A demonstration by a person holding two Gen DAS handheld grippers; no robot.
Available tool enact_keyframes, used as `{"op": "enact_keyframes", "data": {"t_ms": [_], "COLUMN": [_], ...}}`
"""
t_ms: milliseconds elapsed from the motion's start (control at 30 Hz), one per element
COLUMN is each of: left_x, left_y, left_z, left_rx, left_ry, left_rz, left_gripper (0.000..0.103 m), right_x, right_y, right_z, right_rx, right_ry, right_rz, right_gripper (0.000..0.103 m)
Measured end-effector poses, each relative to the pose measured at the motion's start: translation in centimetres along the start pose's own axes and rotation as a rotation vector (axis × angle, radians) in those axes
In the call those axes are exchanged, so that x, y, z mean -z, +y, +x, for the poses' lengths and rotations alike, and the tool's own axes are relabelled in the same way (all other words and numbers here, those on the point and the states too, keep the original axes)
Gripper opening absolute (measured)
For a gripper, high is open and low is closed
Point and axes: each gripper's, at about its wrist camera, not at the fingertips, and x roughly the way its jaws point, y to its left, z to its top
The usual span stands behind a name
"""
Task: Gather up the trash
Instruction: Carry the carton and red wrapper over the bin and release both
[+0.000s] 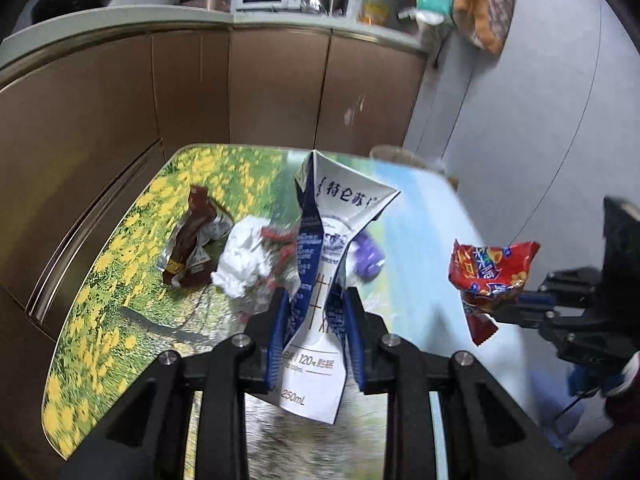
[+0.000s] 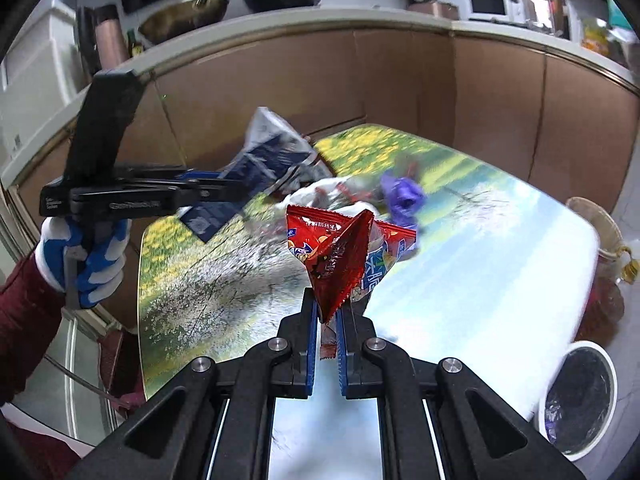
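Note:
My left gripper point(image 1: 316, 300) is shut on a crushed white and blue milk carton point(image 1: 332, 248) and holds it above the table; it also shows in the right wrist view point(image 2: 272, 152). My right gripper point(image 2: 329, 304) is shut on a red snack wrapper point(image 2: 340, 256), also seen in the left wrist view point(image 1: 492, 272), lifted above the table. On the table lie a brown wrapper point(image 1: 192, 240), crumpled white paper point(image 1: 244, 260) and a purple piece of trash point(image 2: 402, 196).
The table point(image 2: 480, 280) has a flower-landscape print top. A white trash bin with a dark liner point(image 2: 580, 400) stands on the floor at its right corner. Brown cabinets point(image 1: 240, 92) and a cluttered counter stand behind. A woven basket point(image 2: 600, 224) sits beyond the table's right edge.

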Motion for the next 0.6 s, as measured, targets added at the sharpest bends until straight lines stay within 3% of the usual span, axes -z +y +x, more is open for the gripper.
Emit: {"op": "enact_keyframes", "data": {"t_ms": [167,300,467,600], "left_x": [-1.8,-4.2,-6.7,-7.9], "left_y": [-3.7,-8.8,-16.6,-23.7], "left_z": [-0.9,0.1,4.0,10.0], "left_rx": [0.022,0.079,0.179,0.243], "left_ry": [-0.025,-0.038,0.002,0.085], "left_rz": [0.017,0.08,0.161,0.233], "left_gripper": [0.026,0.026,0.026,0.026], "right_x": [0.8,1.4,4.0,6.7], "right_y": [-4.0,-8.4,-15.2,-20.4], "right_z": [-3.6,-6.4,-9.1,-9.9], "right_rx": [0.06,0.133,0.267,0.379], "right_ry": [-0.075,-0.128,-0.155,-0.142], "right_rz": [0.084,0.163,0.295,0.399], "right_gripper": [0.009,0.009,0.009,0.009]}}
